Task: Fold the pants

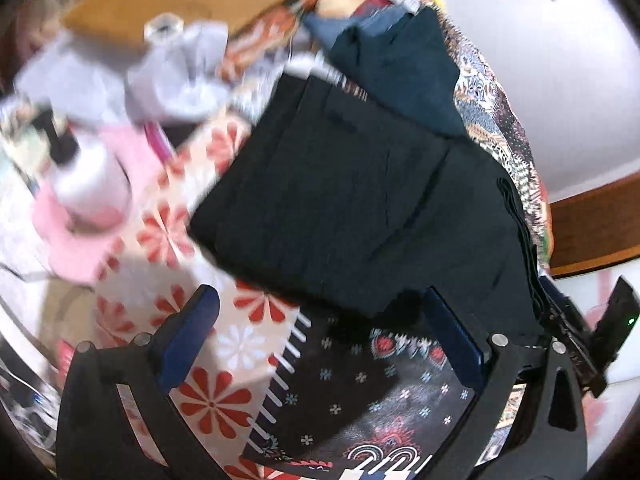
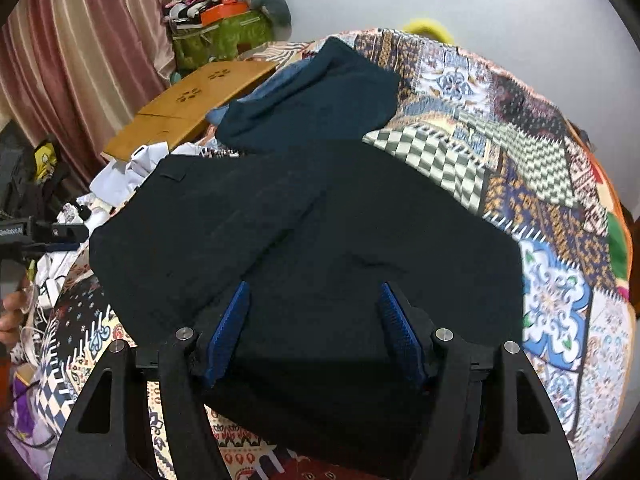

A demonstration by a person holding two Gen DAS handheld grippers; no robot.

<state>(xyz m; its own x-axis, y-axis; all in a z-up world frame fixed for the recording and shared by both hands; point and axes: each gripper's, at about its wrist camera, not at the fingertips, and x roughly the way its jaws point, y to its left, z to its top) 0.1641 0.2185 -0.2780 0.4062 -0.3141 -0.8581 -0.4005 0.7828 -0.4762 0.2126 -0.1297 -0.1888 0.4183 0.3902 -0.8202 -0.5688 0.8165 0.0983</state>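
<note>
One pair of black pants (image 2: 304, 232) lies folded on the bed, on top of one bedspread (image 2: 516, 148) made of many patterned patches. In the right wrist view the pants fill the middle, and one small pocket flap shows near their far left corner. Behind the pants lies one dark teal cloth (image 2: 320, 100), touching their far edge. One bit of blue cloth (image 2: 276, 80) peeks out from under the teal one.

There are two tongs. The right tongs (image 2: 314, 332) are wide open, with two blue pads, one on each side. They are over the near part of the pants and grip nothing; I cannot tell if the pads touch the cloth. The left tongs (image 1: 320, 344) are wide open too and hold nothing. Their two blue fingers (image 1: 188, 336) sit by the near edge of the pants (image 1: 360, 208), over the bedspread (image 1: 224, 360) with red flowers.

At the left side of the bed sits one wooden table (image 2: 188, 108) with two groups of small cut-out holes. Beside it lies a pile of white clothes (image 2: 128, 172). In the blurry left wrist view, one pink cloth (image 1: 100, 220) lies at the left. One red and cream curtain (image 2: 80, 52) hangs at the far left.
</note>
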